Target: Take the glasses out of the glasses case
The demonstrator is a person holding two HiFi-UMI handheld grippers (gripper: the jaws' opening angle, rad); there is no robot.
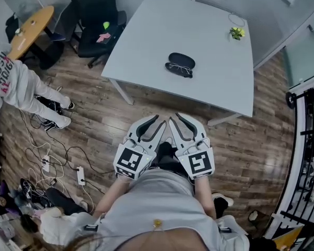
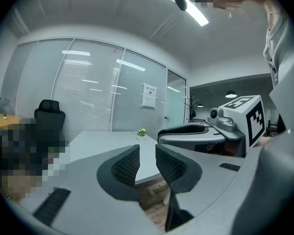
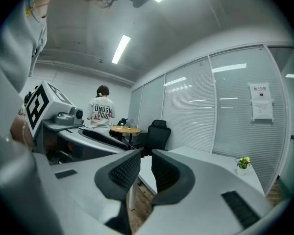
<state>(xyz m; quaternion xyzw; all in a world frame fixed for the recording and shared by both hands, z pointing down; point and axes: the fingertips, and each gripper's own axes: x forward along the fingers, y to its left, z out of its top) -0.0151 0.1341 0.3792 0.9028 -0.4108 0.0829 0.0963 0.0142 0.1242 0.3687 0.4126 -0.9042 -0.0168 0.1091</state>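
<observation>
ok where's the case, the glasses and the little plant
case (image 1: 182,59), head view, on its dark upper shell
glasses (image 1: 179,70), head view, on the middle of the frame
plant (image 1: 237,33), head view, on its leaves

head: steep down, well above table (image 1: 146,41) | both gripper views: level, toward same table

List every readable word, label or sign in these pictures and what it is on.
"UNUSU ORIGI AL": back of the white shirt, second line uncertain.
Paper notice on the glass wall: too small to read.
Marker cubes: patterns, no words.
</observation>
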